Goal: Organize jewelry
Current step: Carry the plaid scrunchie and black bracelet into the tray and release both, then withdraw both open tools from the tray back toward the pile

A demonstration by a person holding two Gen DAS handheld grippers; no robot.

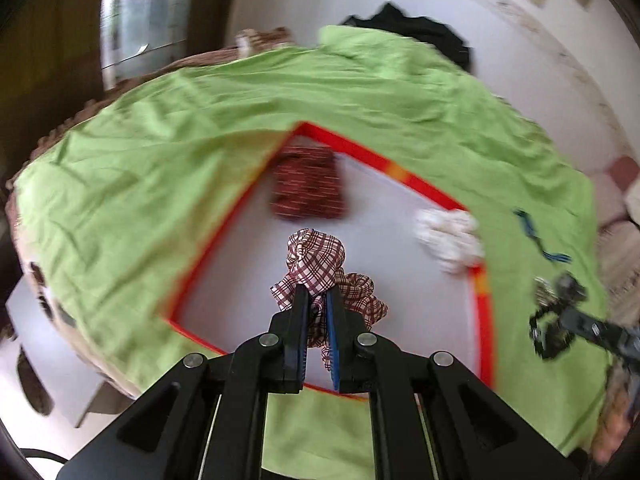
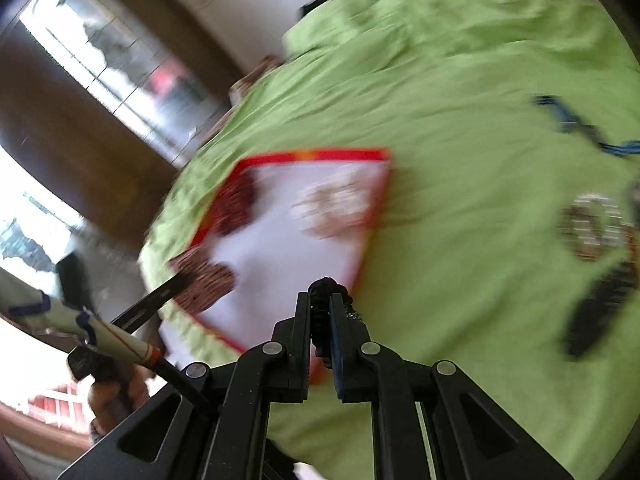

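Note:
My left gripper point(image 1: 318, 294) is shut on a brown-and-white checked scrunchie point(image 1: 316, 258) and holds it over the white tray with the red rim point(image 1: 362, 152). A dark red patterned scrunchie point(image 1: 306, 188) lies in the tray's far corner and a white scrunchie point(image 1: 450, 240) at its right rim. My right gripper point(image 2: 320, 300) is shut on a black beaded bracelet point(image 2: 326, 290) above the tray's near right edge point(image 2: 376, 216). It also shows at the right of the left wrist view point(image 1: 560, 320). The right wrist view is blurred.
A green cloth point(image 1: 140, 160) covers the bed. A blue bracelet point(image 1: 538, 240) lies on it right of the tray. In the right wrist view a beaded bangle point(image 2: 592, 228) and a black band point(image 2: 600, 308) lie at the far right. Dark clothing point(image 1: 416, 26) lies at the back.

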